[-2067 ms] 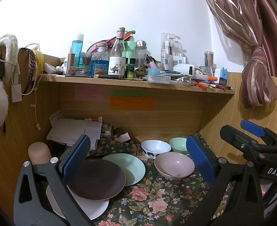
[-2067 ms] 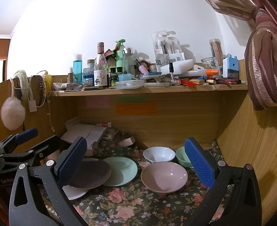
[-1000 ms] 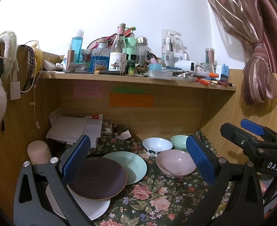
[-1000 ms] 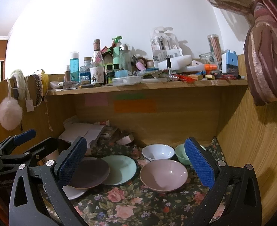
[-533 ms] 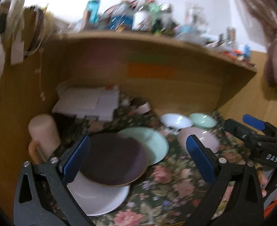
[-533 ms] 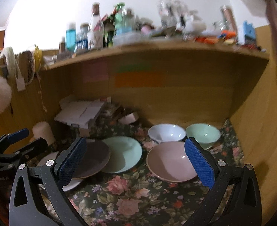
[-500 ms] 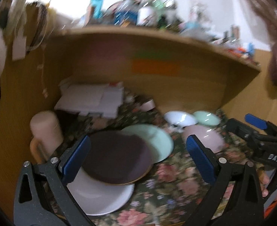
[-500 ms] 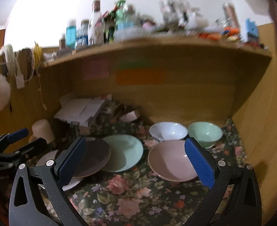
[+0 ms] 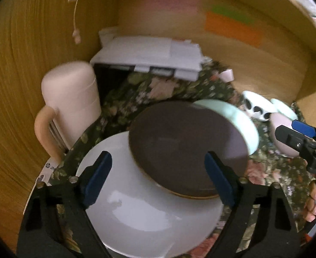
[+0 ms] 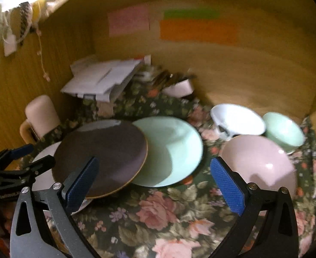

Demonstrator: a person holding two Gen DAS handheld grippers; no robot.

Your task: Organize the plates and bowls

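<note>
A dark brown plate [image 9: 186, 146] lies tilted, resting on a white plate [image 9: 149, 210] and overlapping a mint plate [image 9: 239, 118]. To the right are a white spotted bowl [image 9: 256, 107], a mint bowl [image 9: 282, 107] and a pink bowl [image 9: 280, 126]. My left gripper [image 9: 158, 180] hovers over the white plate and the brown plate's near rim. Its jaws are closing, and the pads touch nothing. My right gripper [image 10: 154, 185] stands open above the floral cloth, in front of the mint plate [image 10: 171, 150] and beside the pink bowl [image 10: 259, 163].
A pink mug [image 9: 72, 99] stands at the left wall, with a paper stack [image 9: 149, 53] behind it. Wooden walls close the back and both sides. Floral cloth [image 10: 158, 215] covers the surface. A person's fingers [image 9: 312, 204] show at the right edge.
Both grippers have dropped and tipped down toward the dishes, so the upper shelf has left the view. The left jaws stand narrower than before.
</note>
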